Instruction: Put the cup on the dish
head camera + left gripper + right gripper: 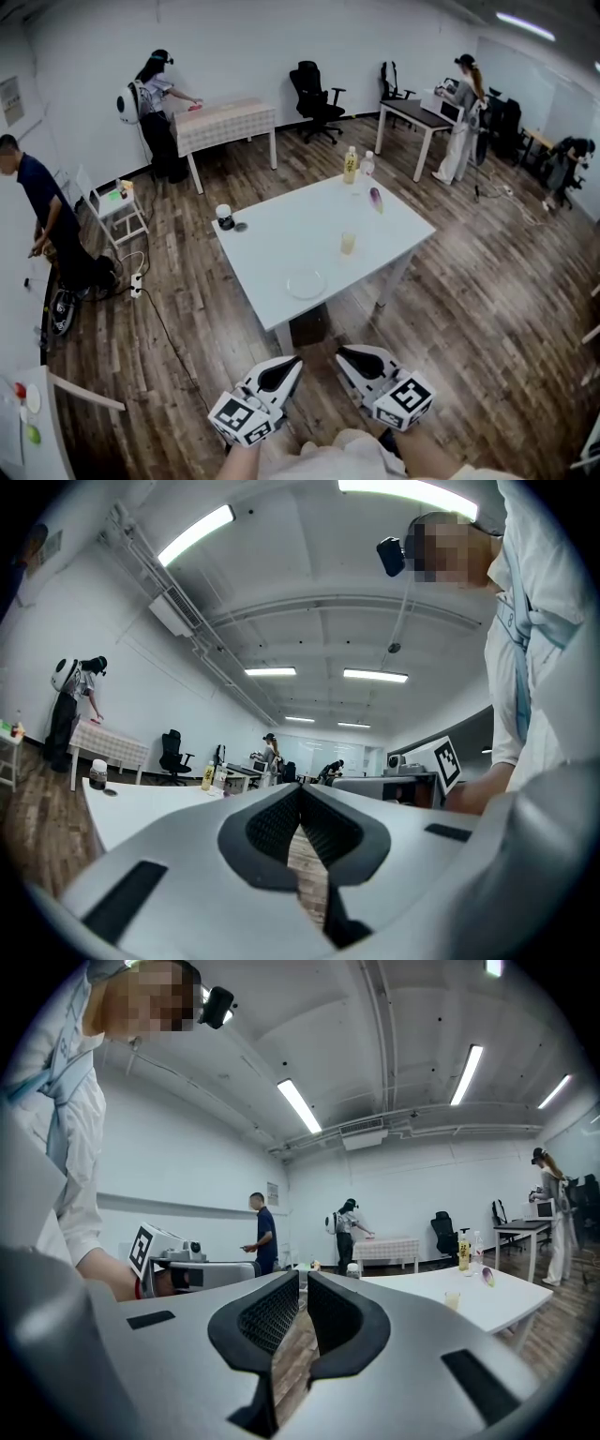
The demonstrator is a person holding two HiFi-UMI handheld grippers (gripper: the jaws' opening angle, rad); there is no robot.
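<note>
At the near edge of the head view the left gripper and the right gripper are held side by side over the wooden floor, both pointing level toward the white worktop. Each gripper's own view shows its ribbed pads drawn together with nothing between them; both are closed and empty. They are short of the worktop's near corner and touch nothing on it. Just in from that corner lies the dish, a pale round plate that is flat and bare. The cup, small and clear with a yellowish tint, stands upright on the worktop beyond the dish and a little to the right, apart from it. On the left edge of the worktop stands a dark jar with a light top, and a small dark disc lies just beside it. Toward the far corner lies a purple vegetable, and past it, at the corner, a bottle of yellow drink stands upright. Farther off, a person leans over a cloth-covered table, a black office chair stands by the wall, and another person stands at a desk.
</note>
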